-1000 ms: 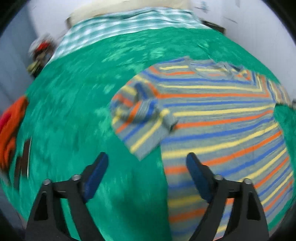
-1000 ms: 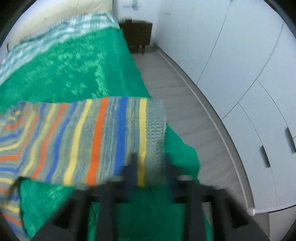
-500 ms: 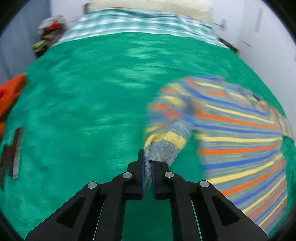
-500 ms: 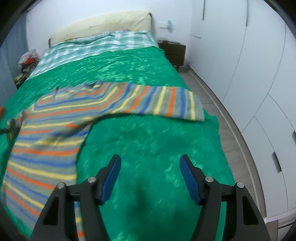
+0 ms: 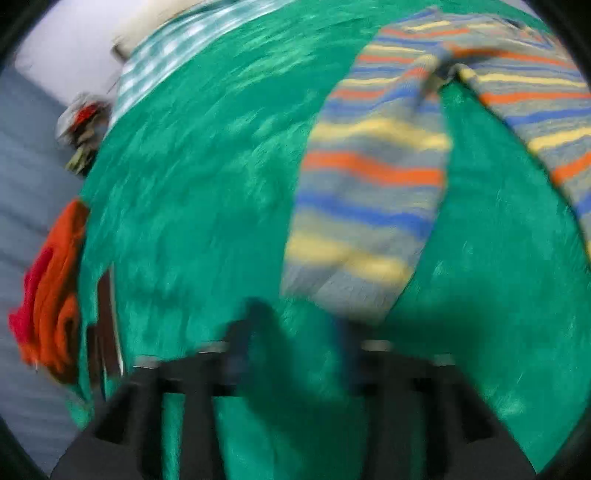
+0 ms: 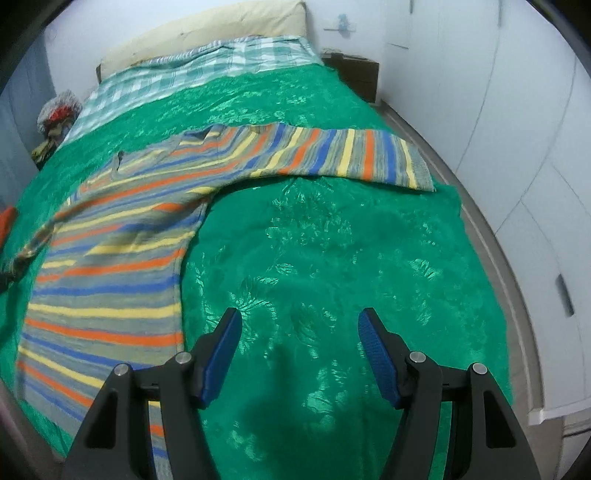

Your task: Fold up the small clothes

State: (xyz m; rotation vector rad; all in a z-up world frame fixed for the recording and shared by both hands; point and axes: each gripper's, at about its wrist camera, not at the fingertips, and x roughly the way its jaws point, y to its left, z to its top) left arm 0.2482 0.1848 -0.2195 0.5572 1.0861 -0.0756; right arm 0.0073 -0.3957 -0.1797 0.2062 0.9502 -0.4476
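Your left gripper [image 5: 295, 332] has just been opening: its blurred blue-padded jaws stand apart over the shiny green bedspread [image 5: 192, 192] with nothing between them. The grey ribbed cuff of the striped knit sleeve [image 5: 365, 206] lies released just beyond the tips, at about one o'clock from them, and the sleeve runs away toward twelve o'clock, flat on the cover. It joins the grey knit sweater with orange, yellow and blue stripes [image 5: 524, 99] near the top of the left wrist view. At nine o'clock from this gripper, at the bed's edge, sits a crumpled orange and red garment [image 5: 51, 295], with a dark brown strip [image 5: 105, 325] beside it. Farther off, at about ten o'clock, a blurred heap of mixed-colour things [image 5: 83, 125] lies next to the bed.

Your right gripper [image 6: 299, 354] is released too, its blue pads wide apart and hovering over bare green cover, holding nothing. The sweater's body [image 6: 107, 273] spreads flat at nine to ten o'clock from it. Its other sleeve [image 6: 347, 158] stretches straight across the bed at twelve o'clock, cuff toward the right-hand edge. Beyond that lie a green-and-white checked sheet [image 6: 207, 74] and a cream pillow [image 6: 207, 29]. White wardrobe doors [image 6: 517, 129] line the wall at two o'clock.
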